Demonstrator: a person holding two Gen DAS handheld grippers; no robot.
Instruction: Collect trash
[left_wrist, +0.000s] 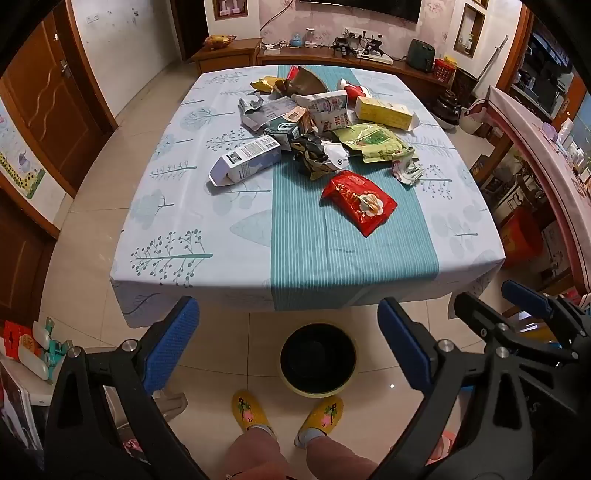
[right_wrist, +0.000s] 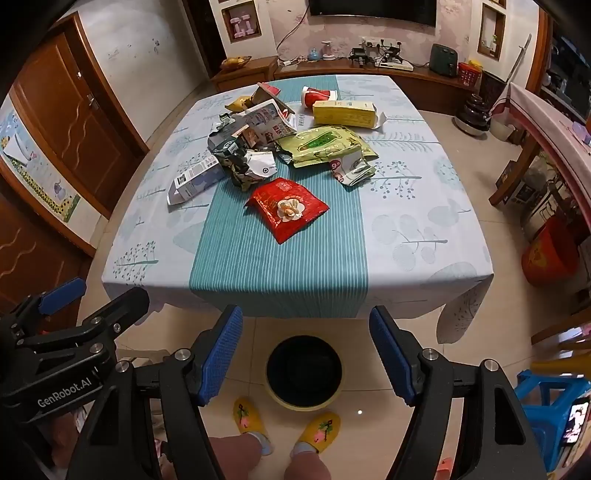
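Tablecloth, trash pile, blue stool only right view

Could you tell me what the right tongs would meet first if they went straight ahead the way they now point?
Probably the red snack packet on the table, roughly in line with the open right tongs; depth is unclear through the fisheye.

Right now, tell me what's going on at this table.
A person stands at the table with the left gripper and right gripper both open and empty, hanging over a bin on the floor. Empty boxes and wrappers lie piled on the tablecloth, the red packet nearest. Nothing has been grabbed yet.
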